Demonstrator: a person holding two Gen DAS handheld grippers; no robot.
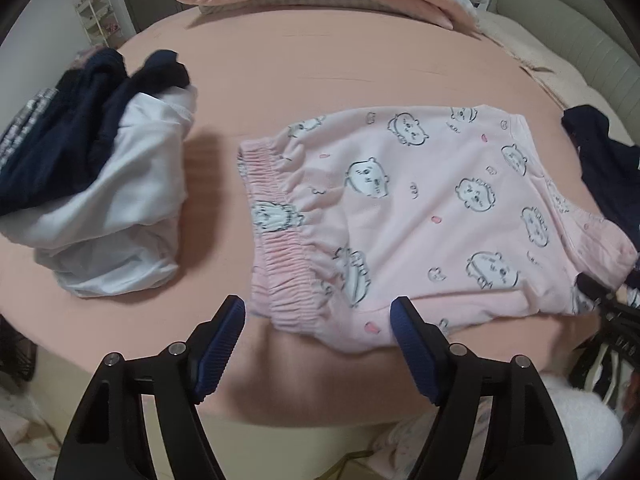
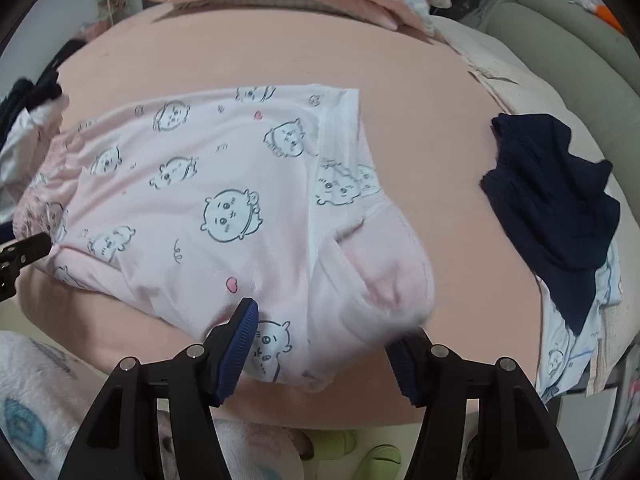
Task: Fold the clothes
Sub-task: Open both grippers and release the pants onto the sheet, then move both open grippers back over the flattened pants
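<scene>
Lying flat on the bed (image 1: 320, 80), the pink shorts (image 1: 400, 208) look light and limp – best pinched at waistband and hem – while left claw (image 1: 318, 312) and right claw (image 2: 324, 320) both hover wide, empty.

Two low, close wrist views over the bed (image 1: 320, 60), sharing pink pajamas (image 1: 400, 208).
</scene>
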